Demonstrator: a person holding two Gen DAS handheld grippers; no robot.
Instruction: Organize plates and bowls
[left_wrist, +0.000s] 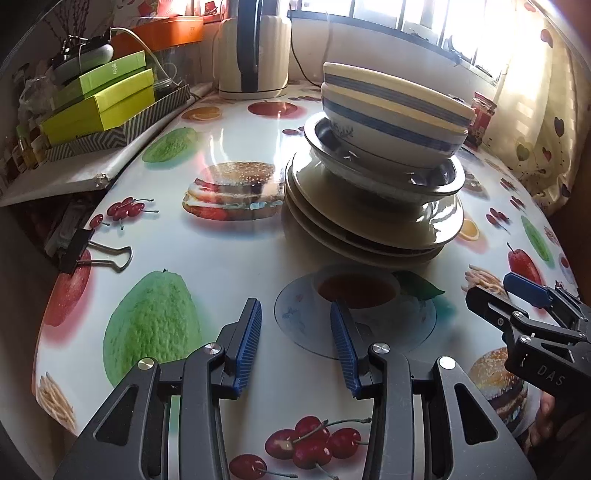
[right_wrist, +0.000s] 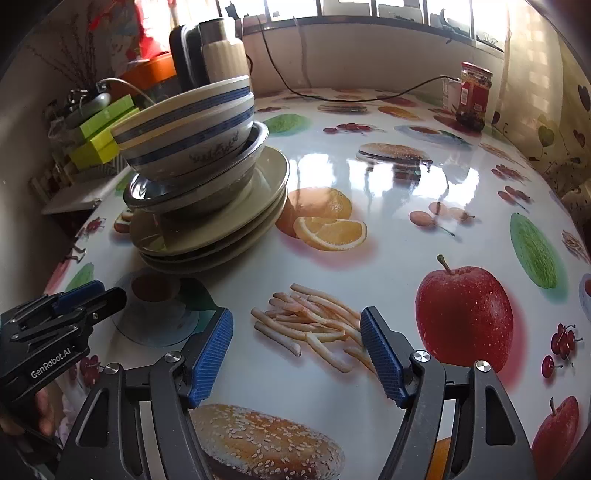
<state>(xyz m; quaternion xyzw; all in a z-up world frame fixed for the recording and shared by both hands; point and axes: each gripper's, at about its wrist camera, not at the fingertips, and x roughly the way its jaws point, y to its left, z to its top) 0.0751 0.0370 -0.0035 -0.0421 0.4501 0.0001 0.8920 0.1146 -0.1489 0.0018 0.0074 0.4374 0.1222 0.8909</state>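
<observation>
While both grippers hang low over the glossy tablecloth, neither holds anything. The left gripper (left_wrist: 295, 314), black with ribbed blue pads, has its jaws parted with only the printed cloth showing between them. The right gripper (right_wrist: 295, 328) stands with its jaws set wider, over a printed heap of fries, and nothing is between its pads either. Each gripper shows at the edge of the other's view, the two side by side and apart.

Just beyond the left gripper rises the stack of crockery: three cream ceramic plates (left_wrist: 369, 236) at the bottom, a shiny steel bowl (left_wrist: 443, 181) on them, and two cream bowls with blue bands (left_wrist: 391, 110) nested on top. The upper bowls sit tilted and off centre. From the right wrist view the same pile stands ahead and to the left, its plates (right_wrist: 266, 206) overhanging the cloth.

The white table with fruit and burger prints (right_wrist: 369, 177) lies open to the right of the stack, a wide bare stretch reaching to a glass jar with a red label (right_wrist: 474, 96) near the far edge. To the left of the stack the table edge falls away, pinned by a black binder clip (left_wrist: 79, 251). Past it are lime-green boxes (left_wrist: 99, 107) piled on a patterned tray, and a cream kettle with a dark handle (left_wrist: 255, 48) by the window wall.

The bowls' insides are hidden from both views. A person's fingers (left_wrist: 546, 424) show only partly behind the right gripper's body.
</observation>
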